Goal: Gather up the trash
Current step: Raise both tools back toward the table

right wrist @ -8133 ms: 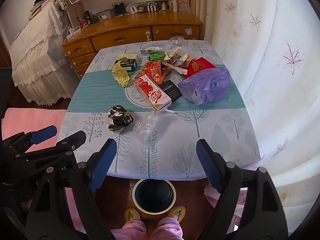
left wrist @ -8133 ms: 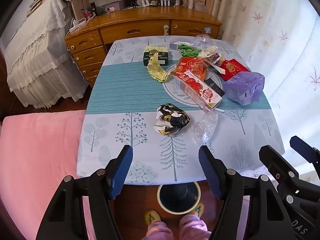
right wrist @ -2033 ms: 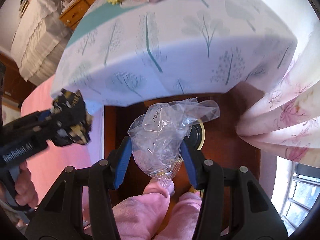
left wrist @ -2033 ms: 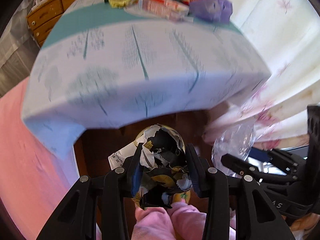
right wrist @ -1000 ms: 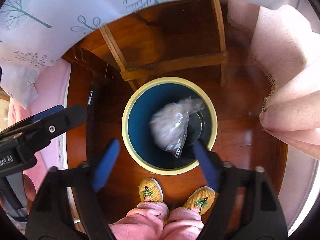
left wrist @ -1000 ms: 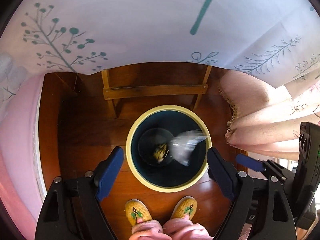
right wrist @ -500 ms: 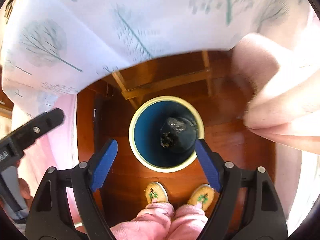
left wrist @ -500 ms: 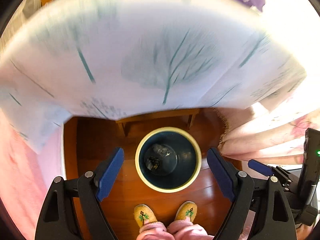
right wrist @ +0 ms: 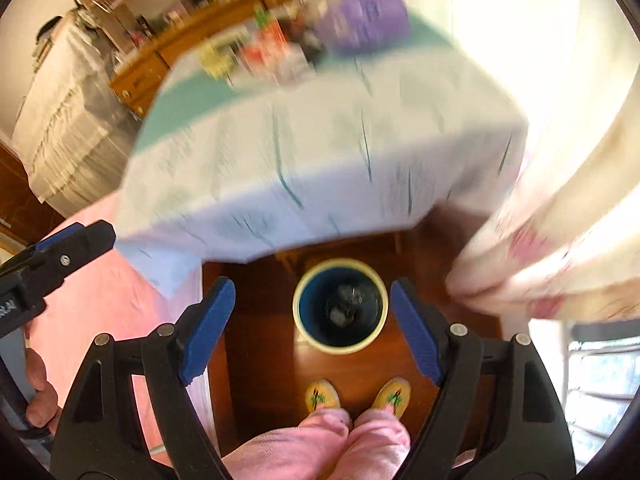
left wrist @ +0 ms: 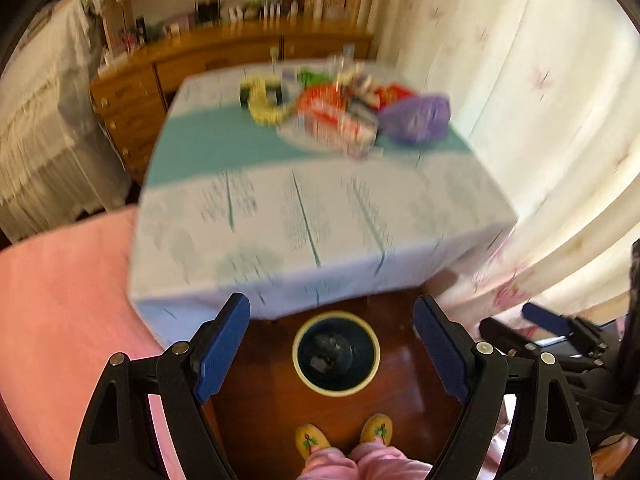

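Note:
A round bin (left wrist: pixel 336 388) with a cream rim and dark blue inside stands on the wooden floor under the table's near edge; it also shows in the right wrist view (right wrist: pixel 340 344). Crumpled trash lies in its bottom (right wrist: pixel 346 312). My left gripper (left wrist: pixel 332 344) is open and empty above the bin. My right gripper (right wrist: pixel 312 324) is open and empty above it too. On the far half of the table (left wrist: pixel 304 216) lies a blurred heap of trash: a purple bag (left wrist: pixel 416 118), a red carton (left wrist: pixel 324 114), a yellow wrapper (left wrist: pixel 262 104).
A pink bed cover (left wrist: pixel 60 300) lies left of the table. A cream curtain (left wrist: pixel 540 140) hangs on the right. A wooden dresser (left wrist: pixel 192 60) stands behind the table. The person's yellow slippers (left wrist: pixel 344 438) are just before the bin. Both views are motion-blurred.
Both grippers let the wrapper and the clear plastic bag fall into the bin and stand open. They have since risen and tilted up, bringing the tabletop back into view.

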A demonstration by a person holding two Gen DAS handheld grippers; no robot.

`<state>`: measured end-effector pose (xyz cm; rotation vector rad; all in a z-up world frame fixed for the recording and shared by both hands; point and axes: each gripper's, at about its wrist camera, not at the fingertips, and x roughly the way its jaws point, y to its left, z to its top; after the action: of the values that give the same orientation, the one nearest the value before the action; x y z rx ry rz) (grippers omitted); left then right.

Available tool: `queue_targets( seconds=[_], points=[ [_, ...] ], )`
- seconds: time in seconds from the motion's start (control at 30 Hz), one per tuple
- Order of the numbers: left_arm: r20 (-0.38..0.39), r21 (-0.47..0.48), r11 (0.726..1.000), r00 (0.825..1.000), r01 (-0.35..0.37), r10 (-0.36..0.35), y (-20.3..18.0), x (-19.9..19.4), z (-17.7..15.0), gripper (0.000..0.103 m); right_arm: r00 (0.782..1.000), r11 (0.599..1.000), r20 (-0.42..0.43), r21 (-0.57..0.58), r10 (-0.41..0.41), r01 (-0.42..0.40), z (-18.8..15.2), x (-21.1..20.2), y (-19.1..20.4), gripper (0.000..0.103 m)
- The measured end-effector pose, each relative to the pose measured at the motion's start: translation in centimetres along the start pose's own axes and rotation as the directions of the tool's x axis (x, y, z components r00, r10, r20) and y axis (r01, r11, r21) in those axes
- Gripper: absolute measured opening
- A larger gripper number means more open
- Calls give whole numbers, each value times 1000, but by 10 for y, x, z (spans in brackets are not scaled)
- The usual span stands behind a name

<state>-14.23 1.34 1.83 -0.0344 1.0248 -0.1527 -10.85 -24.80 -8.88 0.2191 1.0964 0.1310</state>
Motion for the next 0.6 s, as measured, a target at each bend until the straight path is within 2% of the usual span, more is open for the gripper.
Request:
queue_targets(
  seconds=[0.07,0.17,0.33,0.5,0.6],
  points=[
    [37,12,1000,999,-9,9,3,-27,14,85,998,999,57,-22,-23,25,17,-33,18,78],
    [86,6,1000,996,13,-14,9,-66,40,85,987,998,158,-46,-37,45,43,-81,40,78],
    [140,17,999,989,41,-43,10,-101,68,85,960,995,275,-61,-57,76,67,-137,67,78],
    [170,29,998,983,60,-64,2,-115,89,85,933,987,347,-89,-95,133,84,-167,83,78],
    [178,34,998,982,56,-62,-7,-113,100,85,924,984,367,-96,-103,148,94,-177,84,78]
  ],
)
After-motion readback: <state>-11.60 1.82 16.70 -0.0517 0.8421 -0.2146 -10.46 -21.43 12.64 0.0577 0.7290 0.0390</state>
